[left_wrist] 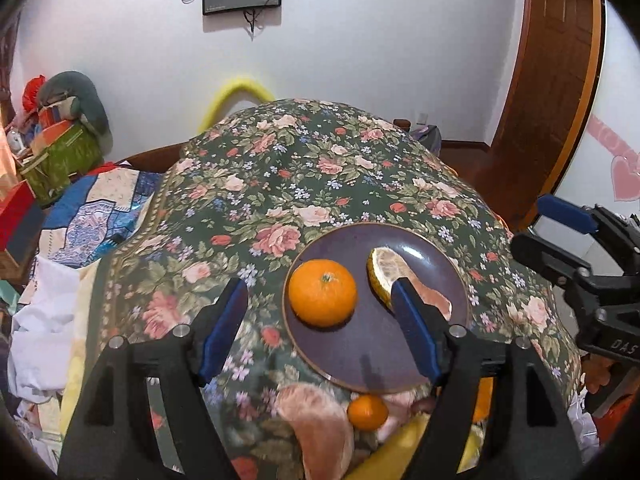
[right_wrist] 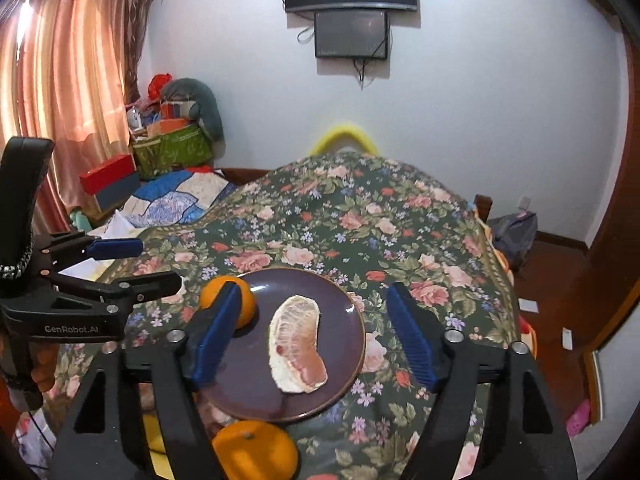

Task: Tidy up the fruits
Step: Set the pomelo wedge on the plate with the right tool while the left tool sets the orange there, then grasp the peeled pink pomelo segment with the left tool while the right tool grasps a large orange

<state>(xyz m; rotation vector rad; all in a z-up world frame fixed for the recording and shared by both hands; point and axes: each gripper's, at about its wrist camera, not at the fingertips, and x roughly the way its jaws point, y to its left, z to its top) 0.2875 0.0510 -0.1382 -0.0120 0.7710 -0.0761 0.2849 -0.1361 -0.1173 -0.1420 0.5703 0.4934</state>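
Note:
A dark purple plate [left_wrist: 372, 364] [right_wrist: 248, 396] lies on a floral bedspread. On it sit a whole orange [left_wrist: 322, 293] [right_wrist: 245, 305] and a peeled pomelo segment [left_wrist: 382, 270] [right_wrist: 298, 344]. My left gripper [left_wrist: 320, 330] hangs open above the plate's near side, with nothing pressed between its blue pads. My right gripper [right_wrist: 314, 316] is also open, over the pomelo segment and holding nothing. Each gripper shows in the other's view: the right gripper [left_wrist: 540, 228] at the right, the left gripper [right_wrist: 156, 264] at the left. A second orange [left_wrist: 367, 412] [right_wrist: 256, 448] rests just in front of the plate.
The floral bedspread [left_wrist: 320, 168] slopes away on all sides. Beside the near orange lie a pinkish peeled fruit piece [left_wrist: 316, 420] and something yellow [left_wrist: 396, 456]. Boxes and bags [right_wrist: 172, 148] pile up at the far left near a curtain [right_wrist: 68, 80]. A wooden door [left_wrist: 552, 80] stands to the right.

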